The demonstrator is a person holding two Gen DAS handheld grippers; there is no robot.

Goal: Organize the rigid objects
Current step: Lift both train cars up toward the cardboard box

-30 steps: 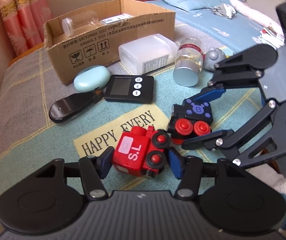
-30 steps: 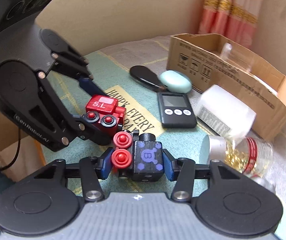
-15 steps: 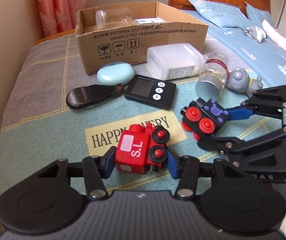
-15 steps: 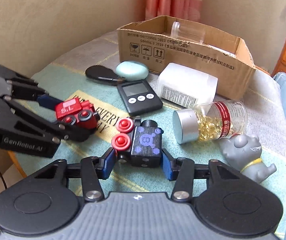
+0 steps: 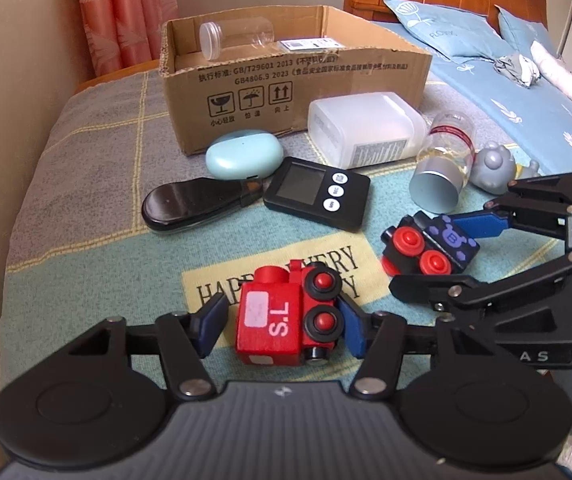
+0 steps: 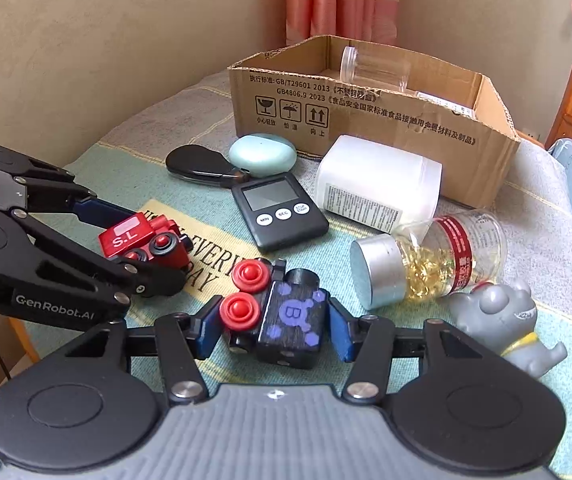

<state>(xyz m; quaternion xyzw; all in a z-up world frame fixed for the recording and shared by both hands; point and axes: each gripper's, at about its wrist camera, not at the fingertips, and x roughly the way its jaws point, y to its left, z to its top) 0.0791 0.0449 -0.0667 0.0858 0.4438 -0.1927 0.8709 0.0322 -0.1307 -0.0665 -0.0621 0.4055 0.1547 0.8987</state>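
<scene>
A red toy train [image 5: 270,320] marked "S.L" lies on the patterned cloth between the pads of my left gripper [image 5: 282,320]. Its jaws are opening, and a gap shows at the left pad. A black toy train [image 6: 294,320] with red wheels and a purple "B" lies between the pads of my right gripper [image 6: 274,328]. Those jaws are opening too, with a thin gap on the right side. Each view also shows the other side: the right gripper [image 5: 430,256] around the black train [image 5: 442,240], the left gripper [image 6: 146,248] around the red train [image 6: 134,236].
An open cardboard box [image 5: 306,80] at the back holds a clear jar [image 5: 234,40]. In front of it lie a teal case [image 5: 242,156], a black flat case [image 5: 190,204], a black timer [image 5: 318,192], a white bottle [image 5: 362,132], a capsule bottle [image 6: 426,260] and a grey figure [image 6: 502,316]. A bed stands on the right.
Both grippers have rolled to level. Their pads, tight on the two trains before, have eased apart, and small gaps now show beside each toy.
</scene>
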